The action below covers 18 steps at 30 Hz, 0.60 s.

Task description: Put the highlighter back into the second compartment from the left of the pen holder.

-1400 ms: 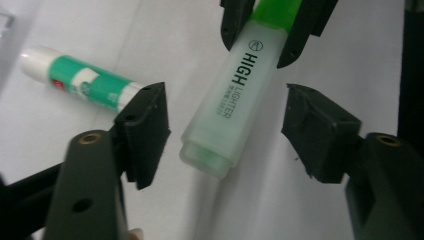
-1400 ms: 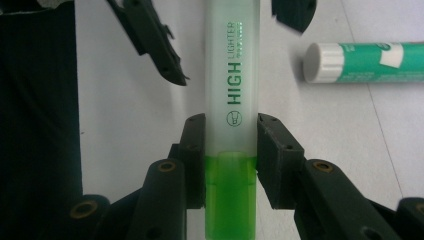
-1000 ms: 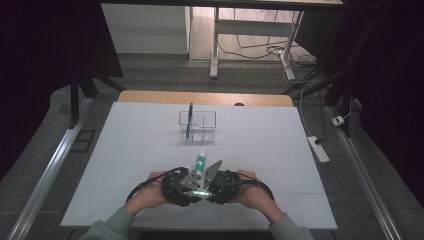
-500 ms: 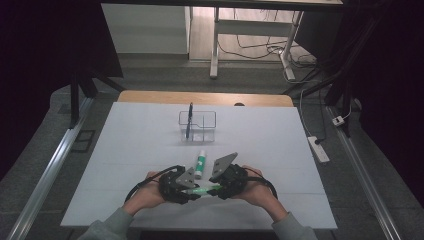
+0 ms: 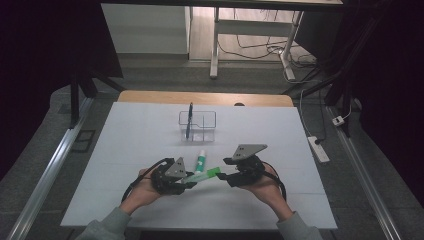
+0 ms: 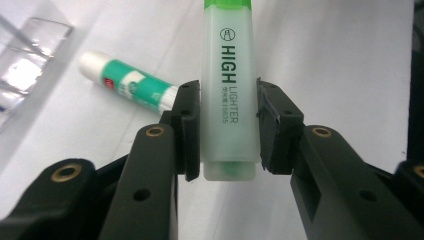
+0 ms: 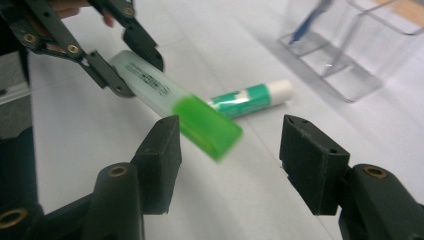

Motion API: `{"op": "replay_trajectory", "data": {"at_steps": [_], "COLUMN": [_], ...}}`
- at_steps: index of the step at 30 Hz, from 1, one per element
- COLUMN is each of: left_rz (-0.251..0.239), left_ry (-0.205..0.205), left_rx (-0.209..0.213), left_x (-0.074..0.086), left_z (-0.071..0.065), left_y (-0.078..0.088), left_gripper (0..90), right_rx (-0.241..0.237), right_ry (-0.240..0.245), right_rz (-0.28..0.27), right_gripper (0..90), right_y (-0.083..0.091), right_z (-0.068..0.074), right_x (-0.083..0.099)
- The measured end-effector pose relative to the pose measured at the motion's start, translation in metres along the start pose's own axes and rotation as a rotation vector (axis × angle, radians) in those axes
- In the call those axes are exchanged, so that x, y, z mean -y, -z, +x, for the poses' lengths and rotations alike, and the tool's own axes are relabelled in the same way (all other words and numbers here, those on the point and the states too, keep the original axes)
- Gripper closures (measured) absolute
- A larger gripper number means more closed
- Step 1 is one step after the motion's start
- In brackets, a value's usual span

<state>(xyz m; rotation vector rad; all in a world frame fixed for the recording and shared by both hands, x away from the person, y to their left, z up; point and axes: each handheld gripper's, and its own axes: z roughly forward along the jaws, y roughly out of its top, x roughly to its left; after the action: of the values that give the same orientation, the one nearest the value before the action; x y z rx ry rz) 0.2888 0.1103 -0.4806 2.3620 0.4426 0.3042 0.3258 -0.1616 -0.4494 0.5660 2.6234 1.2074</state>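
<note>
High view, scene: a green highlighter with a frosted barrel and bright green cap [image 5: 202, 175] spans the gap between the left gripper [image 5: 186, 181] and the right gripper [image 5: 226, 174], low over the white table [image 5: 300, 150].
High view, surroundings: a green-and-white glue stick [image 5: 200, 161] lies just beyond the highlighter; a clear plastic organiser [image 5: 198, 126] with a blue pen [image 5: 189, 120] standing in it sits further back.
Left gripper view, grip: the pads [image 6: 188, 131] press both sides of the highlighter [image 6: 230, 95] near its tail, cap pointing away.
Left gripper view, advice: this hold looks square and firm; keep it steady and level.
Right gripper view, jaws: the right gripper [image 7: 227, 145] has just been opening; its jaws stand wide, the green cap [image 7: 207, 126] between them but untouched.
Right gripper view, step: judged a handover, now with the left gripper alone gripping.
Right gripper view, advice: draw the right gripper straight back off the cap without knocking it or the glue stick [image 7: 250, 97].
</note>
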Motion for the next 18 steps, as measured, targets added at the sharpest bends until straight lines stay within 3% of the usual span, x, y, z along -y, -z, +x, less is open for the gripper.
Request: {"op": "replay_trajectory", "data": {"at_steps": [6, 18], "left_rz": [-0.047, -0.128], "left_ry": [0.042, 0.093], "left_rx": [-0.024, -0.087], "left_x": [0.003, 0.008], "left_z": [0.004, 0.007], "left_y": [0.005, 0.012], "left_gripper": [65.0, 65.1], "right_rx": [0.045, 0.062], "right_ry": [-0.051, -0.128], "right_rz": [-0.064, -0.124], "right_gripper": [40.5, 38.0], "right_y": [0.011, 0.016], "right_z": [-0.006, -0.011], "right_x": [0.004, 0.015]}}
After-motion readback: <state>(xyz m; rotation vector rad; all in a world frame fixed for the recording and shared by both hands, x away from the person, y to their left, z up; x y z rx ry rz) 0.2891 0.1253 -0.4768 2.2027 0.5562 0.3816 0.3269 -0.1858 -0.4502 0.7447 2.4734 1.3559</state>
